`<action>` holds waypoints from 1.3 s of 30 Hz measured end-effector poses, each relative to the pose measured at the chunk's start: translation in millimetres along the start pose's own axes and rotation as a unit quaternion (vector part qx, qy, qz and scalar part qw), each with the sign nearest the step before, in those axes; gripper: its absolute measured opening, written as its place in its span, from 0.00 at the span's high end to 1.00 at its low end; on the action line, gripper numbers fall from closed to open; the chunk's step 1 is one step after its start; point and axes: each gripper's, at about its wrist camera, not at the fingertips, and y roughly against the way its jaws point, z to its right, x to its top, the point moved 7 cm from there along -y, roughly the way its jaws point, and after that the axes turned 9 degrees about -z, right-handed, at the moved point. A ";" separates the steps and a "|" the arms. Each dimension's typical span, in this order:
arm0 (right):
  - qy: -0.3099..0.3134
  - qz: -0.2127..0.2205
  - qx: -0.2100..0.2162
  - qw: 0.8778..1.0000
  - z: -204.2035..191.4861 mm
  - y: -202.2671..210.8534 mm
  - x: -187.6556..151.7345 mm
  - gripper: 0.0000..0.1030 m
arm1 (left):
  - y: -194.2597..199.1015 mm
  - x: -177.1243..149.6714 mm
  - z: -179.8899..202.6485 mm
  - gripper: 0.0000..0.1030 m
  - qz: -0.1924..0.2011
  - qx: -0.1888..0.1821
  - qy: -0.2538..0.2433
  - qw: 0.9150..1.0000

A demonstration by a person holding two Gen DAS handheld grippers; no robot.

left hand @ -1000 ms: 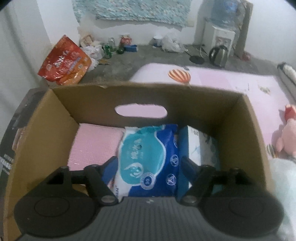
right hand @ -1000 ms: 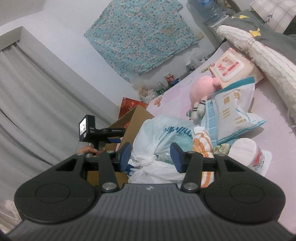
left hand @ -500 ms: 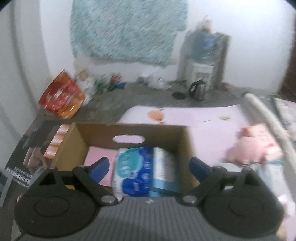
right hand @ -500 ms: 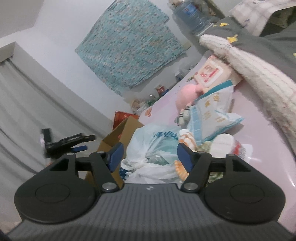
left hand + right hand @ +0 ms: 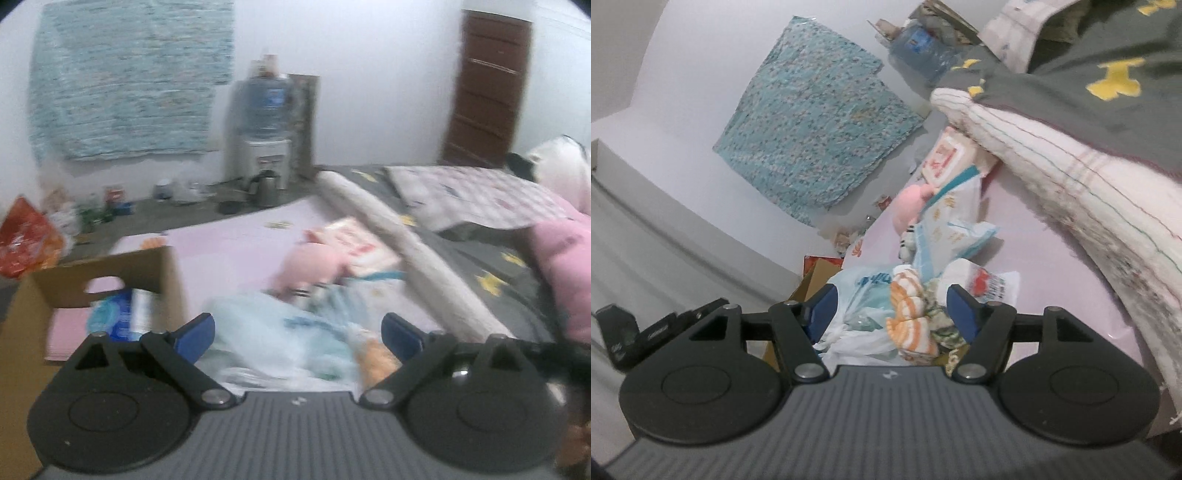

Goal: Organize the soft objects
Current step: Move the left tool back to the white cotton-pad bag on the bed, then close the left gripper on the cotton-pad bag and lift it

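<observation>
Left hand-held gripper (image 5: 297, 334) swung from cardboard box (image 5: 166, 273)

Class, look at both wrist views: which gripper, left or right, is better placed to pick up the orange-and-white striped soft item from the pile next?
Probably the right. The right gripper has open jaws, and the striped item sits sharp and centred between them. The left gripper, jaws opening wide, faces mostly the plastic bag, the striped item off to one side.

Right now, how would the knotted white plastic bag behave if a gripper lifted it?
The bag looks thin and crumpled, so it would probably sag and shift. Lifted by its knot, it likely hangs. Its film may be slippery.
</observation>
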 end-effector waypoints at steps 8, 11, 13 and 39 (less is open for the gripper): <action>0.047 -0.002 -0.025 0.999 -0.9 -29.4 17.4 0.36 | -81.9 20.2 55.4 0.05 -0.078 -0.052 -0.011 0.996; 0.076 -0.012 -0.056 0.995 0.0 -55.4 26.2 0.36 | -125.2 37.7 64.6 0.05 -0.115 -0.068 0.006 0.991; 0.081 -0.021 -0.063 0.994 3.0 -70.0 30.3 0.36 | -153.8 43.1 72.0 0.05 -0.150 -0.073 0.012 0.986; 0.105 -0.044 -0.122 0.986 42.2 -125.8 45.6 0.42 | -308.6 43.5 82.7 0.47 -0.246 -0.024 0.051 0.968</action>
